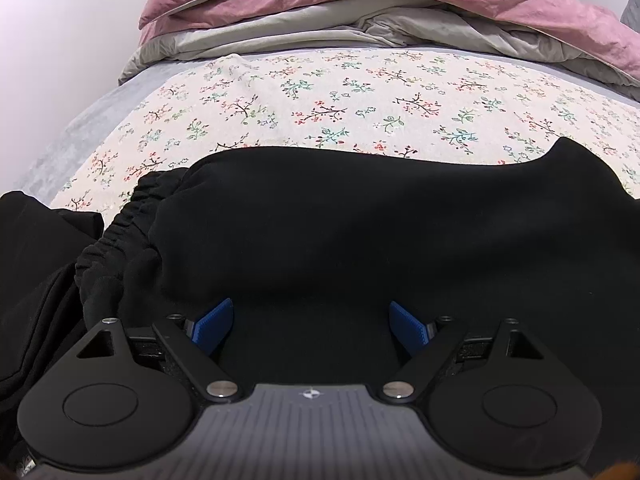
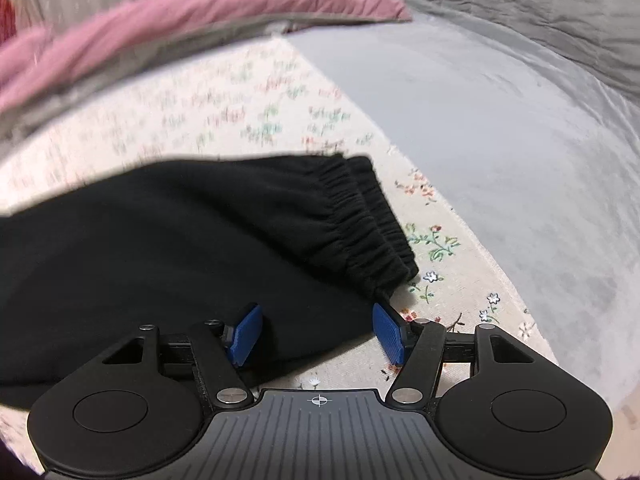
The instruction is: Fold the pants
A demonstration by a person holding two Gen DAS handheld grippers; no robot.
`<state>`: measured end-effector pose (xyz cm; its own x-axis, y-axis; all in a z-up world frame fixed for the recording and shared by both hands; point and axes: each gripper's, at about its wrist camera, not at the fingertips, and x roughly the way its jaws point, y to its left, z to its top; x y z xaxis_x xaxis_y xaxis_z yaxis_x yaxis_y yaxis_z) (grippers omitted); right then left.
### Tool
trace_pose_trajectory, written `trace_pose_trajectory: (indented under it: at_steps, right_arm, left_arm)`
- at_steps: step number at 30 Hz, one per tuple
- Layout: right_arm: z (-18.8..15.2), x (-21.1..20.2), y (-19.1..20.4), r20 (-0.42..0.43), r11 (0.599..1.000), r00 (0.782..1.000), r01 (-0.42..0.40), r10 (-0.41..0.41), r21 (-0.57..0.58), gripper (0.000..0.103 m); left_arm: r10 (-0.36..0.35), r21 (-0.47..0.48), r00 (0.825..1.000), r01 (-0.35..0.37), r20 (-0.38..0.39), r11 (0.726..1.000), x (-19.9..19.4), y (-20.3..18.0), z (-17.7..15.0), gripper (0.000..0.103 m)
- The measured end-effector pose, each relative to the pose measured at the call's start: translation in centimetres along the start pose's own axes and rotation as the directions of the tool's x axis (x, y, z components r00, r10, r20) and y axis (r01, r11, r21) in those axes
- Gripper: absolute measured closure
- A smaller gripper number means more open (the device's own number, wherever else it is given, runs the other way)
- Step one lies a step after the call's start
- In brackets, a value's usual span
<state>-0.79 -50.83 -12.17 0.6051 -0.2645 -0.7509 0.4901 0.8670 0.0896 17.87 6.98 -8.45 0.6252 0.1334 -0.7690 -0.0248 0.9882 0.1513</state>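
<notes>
Left wrist view: nearest the camera, the left claw (image 1: pixel 310 326) stands spread, its blue pads (image 1: pixel 211 323) apart over the black pants (image 1: pixel 360 220) with no cloth pinched between them. The pants lie flat across the near part of the bed, their gathered elastic waistband (image 1: pixel 116 240) at the left; a second fold of black cloth (image 1: pixel 36 280) lies further left. Beyond them stretches the floral sheet (image 1: pixel 340 104), and at the far end a pink and grey duvet (image 1: pixel 360 4) is heaped. Right wrist view: the right claw (image 2: pixel 316 332) is likewise spread, one pad over the pants (image 2: pixel 160 240) and the other at their near right corner, gripping nothing; the picture is motion-blurred. The elastic cuffs (image 2: pixel 368 216) point right, lying on the floral sheet (image 2: pixel 440 280), with a plain grey bedsheet (image 2: pixel 480 140) further right.
</notes>
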Motion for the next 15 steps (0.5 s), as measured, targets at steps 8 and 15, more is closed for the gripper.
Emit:
trace_pose_trajectory:
  at_steps: [8,15]
  right_arm:
    - [-2.2,-1.4,-7.9,0.051,0.926,0.994,-0.104,0.092,0.364,0.038]
    - [-2.6,0.0,-8.7,0.141,0.828,0.963,-0.27,0.231,0.491,0.036]
  left_arm:
    - [-0.091,0.001,0.995,0.091,0.034,0.996,-1.1,-0.9,-0.1,0.007]
    - [-0.14,0.06,0.988,0.136,0.061,0.989,-1.5,-2.4,-0.9,0.007]
